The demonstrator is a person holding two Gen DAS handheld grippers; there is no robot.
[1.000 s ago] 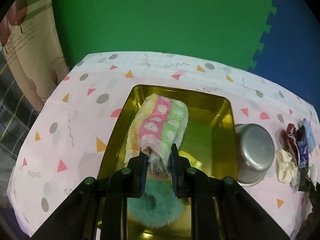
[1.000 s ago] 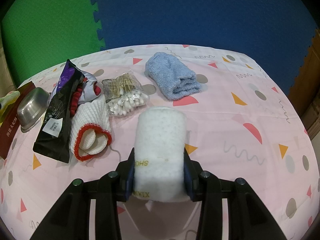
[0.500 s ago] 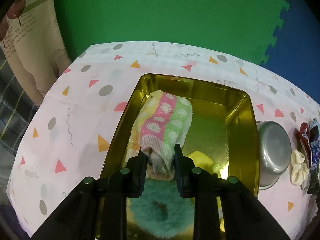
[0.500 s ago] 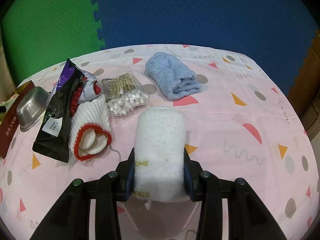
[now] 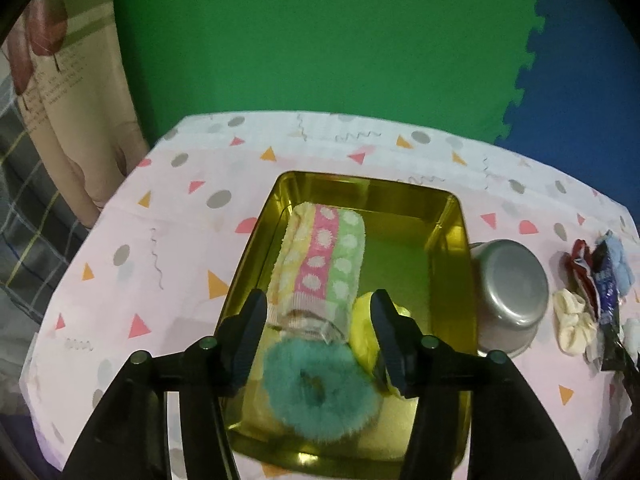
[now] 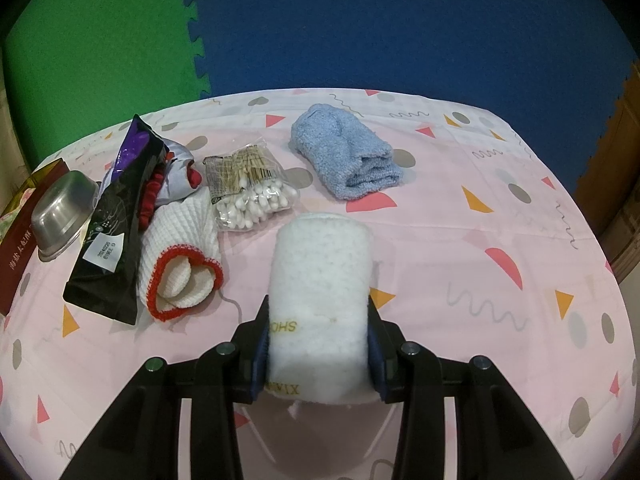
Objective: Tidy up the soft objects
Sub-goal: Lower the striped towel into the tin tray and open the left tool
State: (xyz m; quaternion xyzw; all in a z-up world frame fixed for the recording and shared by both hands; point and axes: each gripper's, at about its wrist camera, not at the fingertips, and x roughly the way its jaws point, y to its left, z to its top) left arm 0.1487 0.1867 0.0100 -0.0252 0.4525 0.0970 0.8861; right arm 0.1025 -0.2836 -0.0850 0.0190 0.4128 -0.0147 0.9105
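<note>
Opening over the gold metal tray, the left gripper has its jaws spreading clear of the striped dotted rolled towel, which lies inside (long axis pointing away from the claw). Only the right view shows the right gripper clamped on the white fluffy rolled towel; the blue folded towel lies beyond.

Striped dotted towel lying in gold tin; white rolled towel upright on table.
</note>
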